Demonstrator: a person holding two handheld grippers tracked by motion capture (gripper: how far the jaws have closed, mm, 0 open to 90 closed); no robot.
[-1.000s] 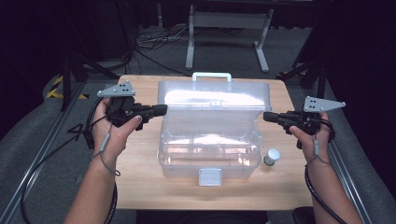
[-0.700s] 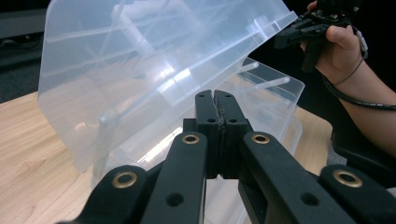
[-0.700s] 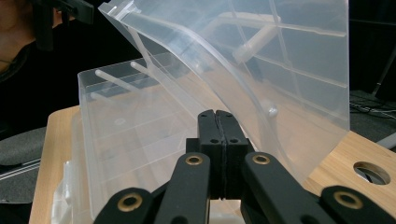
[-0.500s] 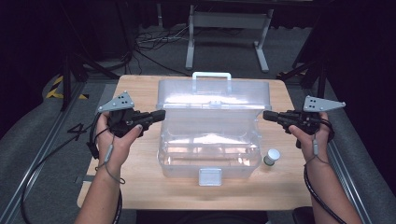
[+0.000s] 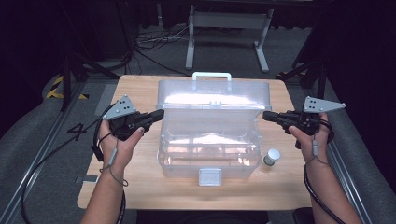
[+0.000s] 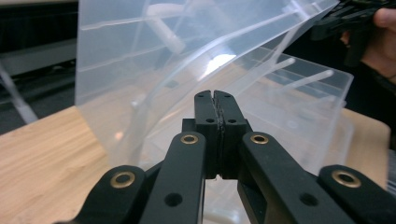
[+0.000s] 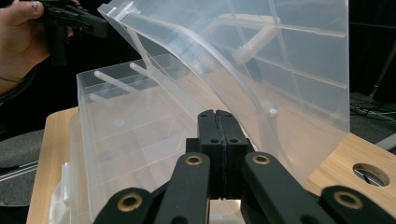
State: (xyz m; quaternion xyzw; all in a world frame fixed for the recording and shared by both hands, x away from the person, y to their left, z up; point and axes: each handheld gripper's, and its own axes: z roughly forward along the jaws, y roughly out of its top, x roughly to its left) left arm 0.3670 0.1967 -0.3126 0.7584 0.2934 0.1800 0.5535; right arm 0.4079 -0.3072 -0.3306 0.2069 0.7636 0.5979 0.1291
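At the left of the high view, the person's left forearm comes up from the bottom edge and slants slightly inward, the hand wrapped around the left gripper (image 5: 156,115) with the palm turned partly upward. That gripper lies roughly level and points rightward at the left end wall of the clear plastic storage box (image 5: 210,140), its tips just beside the wall; whether they touch it cannot be told. In the left gripper view its two black jaws are pressed flat together with nothing between them. A grey three-cornered plate sits on top of it and a cable loops down past the wrist.

The storage box stands in the middle of the wooden table (image 5: 140,186), between the two grippers. Its lid (image 5: 215,95) is swung up and back, with a white carry handle (image 5: 211,77) at its far edge and a white latch (image 5: 209,176) on the near wall. The box interior looks bare. No brand, label or lettering can be read on the box.

Just right of the box's near right corner stands a small bottle with a white cap (image 5: 272,156); any print on it is too small to make out.

At the right, the right forearm rises from the bottom edge, the hand gripping the right gripper (image 5: 267,115), which is held level and points leftward at the box's right end, a little short of it. In the right gripper view its jaws are likewise closed against each other, empty.

On the floor left of the table, a pale "4" (image 5: 77,132) is marked beside yellow-and-black hazard tape (image 5: 56,88).
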